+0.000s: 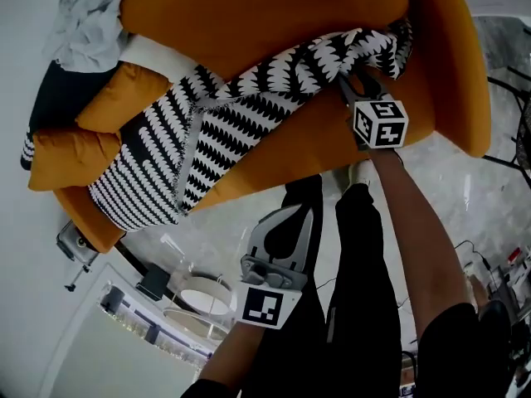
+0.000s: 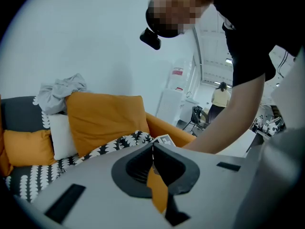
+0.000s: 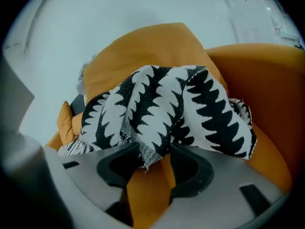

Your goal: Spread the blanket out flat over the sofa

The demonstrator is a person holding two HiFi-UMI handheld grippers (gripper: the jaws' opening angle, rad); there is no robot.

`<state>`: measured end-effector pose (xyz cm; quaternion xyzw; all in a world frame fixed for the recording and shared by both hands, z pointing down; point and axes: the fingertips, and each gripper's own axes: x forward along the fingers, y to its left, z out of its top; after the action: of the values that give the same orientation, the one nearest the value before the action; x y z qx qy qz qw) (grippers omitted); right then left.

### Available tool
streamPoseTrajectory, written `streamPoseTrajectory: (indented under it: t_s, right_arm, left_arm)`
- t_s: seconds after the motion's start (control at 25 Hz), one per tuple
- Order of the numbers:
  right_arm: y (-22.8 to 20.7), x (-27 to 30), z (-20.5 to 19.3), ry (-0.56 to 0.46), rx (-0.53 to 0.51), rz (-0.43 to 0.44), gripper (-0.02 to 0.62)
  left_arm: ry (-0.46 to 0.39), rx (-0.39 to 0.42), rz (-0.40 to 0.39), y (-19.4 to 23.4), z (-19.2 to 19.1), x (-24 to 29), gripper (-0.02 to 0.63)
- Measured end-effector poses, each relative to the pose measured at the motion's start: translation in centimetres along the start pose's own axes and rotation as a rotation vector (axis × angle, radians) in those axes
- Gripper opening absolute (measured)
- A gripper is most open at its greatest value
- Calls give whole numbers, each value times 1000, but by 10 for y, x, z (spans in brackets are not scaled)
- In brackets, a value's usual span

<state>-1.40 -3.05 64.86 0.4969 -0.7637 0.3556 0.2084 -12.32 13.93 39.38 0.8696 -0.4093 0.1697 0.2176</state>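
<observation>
A black-and-white patterned blanket (image 1: 224, 114) lies bunched in a diagonal band across the orange sofa (image 1: 274, 15), wider at the left end. My right gripper (image 1: 353, 85) is at the blanket's right end by the sofa arm. Its jaws stand open, and a hanging corner of the blanket (image 3: 167, 109) dangles between them without being pinched; the right gripper (image 3: 155, 151) has orange sofa (image 3: 267, 89) below it. My left gripper (image 1: 305, 218) hangs in front of the sofa, shut and holding nothing. In the left gripper view, the left gripper (image 2: 152, 146) points at the blanket (image 2: 114, 144) from a distance.
Two orange cushions (image 1: 116, 98) (image 1: 70, 156), a white cushion (image 1: 153, 52) and a crumpled grey cloth (image 1: 91, 15) sit at the sofa's left end. My legs in black trousers (image 1: 357, 255) stand before the seat. A round white object (image 1: 203, 297) lies on the floor at the left.
</observation>
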Motion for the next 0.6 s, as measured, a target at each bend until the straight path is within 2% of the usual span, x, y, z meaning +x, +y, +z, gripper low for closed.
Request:
streamPoseTrajectory:
  t_s: [0.12, 0.2, 0.28, 0.44, 0.6]
  right_arm:
    - [2, -1, -4, -1, -6, 49, 183]
    - [-3, -7, -16, 11, -7, 73, 53]
    - [-8, -18, -21, 14, -28, 88, 44]
    - [-4, -59, -5, 2, -85, 104, 41]
    - [-18, -126, 2, -50, -35, 75, 43]
  left_arm:
    - [12, -1, -8, -14, -12, 5, 14]
    - [12, -1, -16, -26, -16, 15, 14]
    - [1, 11, -28, -38, -14, 25, 14]
    - [-13, 35, -44, -53, 7, 29, 14]
    - [-21, 34, -46, -65, 27, 34, 14]
